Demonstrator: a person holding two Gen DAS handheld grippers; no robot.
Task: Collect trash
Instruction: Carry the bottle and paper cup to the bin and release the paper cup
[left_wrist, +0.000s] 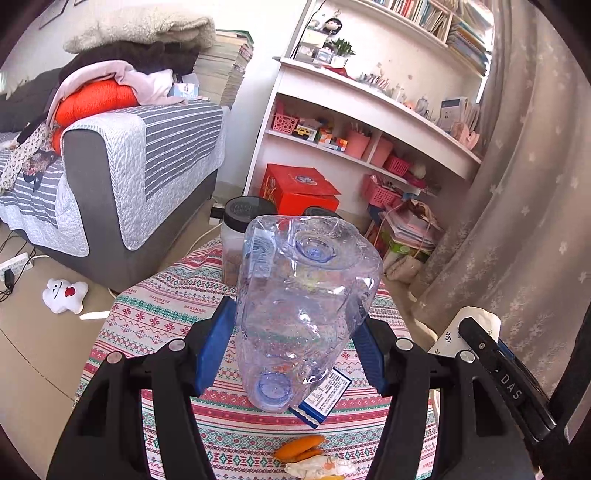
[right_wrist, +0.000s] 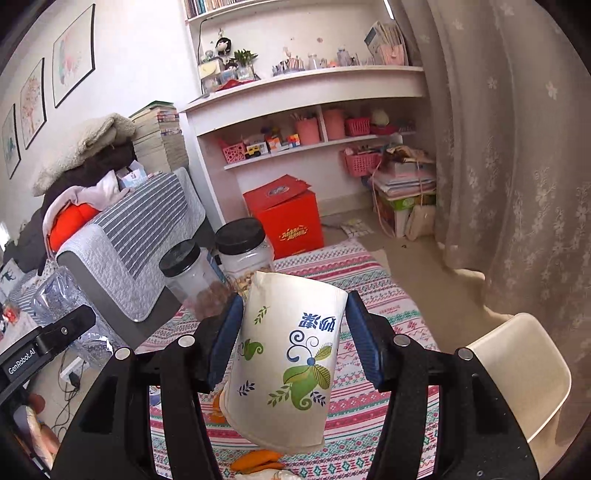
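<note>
The left gripper (left_wrist: 295, 343) is clamped on a crumpled clear plastic bottle (left_wrist: 303, 295) held above the patterned tablecloth (left_wrist: 155, 317); the right gripper (right_wrist: 295, 339) pinches a white paper cup with green leaf print (right_wrist: 288, 354), upside down, over the same cloth. Both look light and thin-walled, so they will probably buckle under hard squeezing. Mid-body holds seem safest, and orange peel scraps (left_wrist: 299, 445) lie below.

I held the plastic bottle (left_wrist: 303, 314) between my left gripper's (left_wrist: 295, 350) pads and the paper cup (right_wrist: 288, 365) between my right gripper's (right_wrist: 295, 339), both above the table (left_wrist: 155, 317). Two jars (right_wrist: 221, 266) stood at its far edge, peel scraps (left_wrist: 303, 448) at its near edge, a sofa (left_wrist: 129, 177) left, shelves (left_wrist: 351, 122) behind.
</note>
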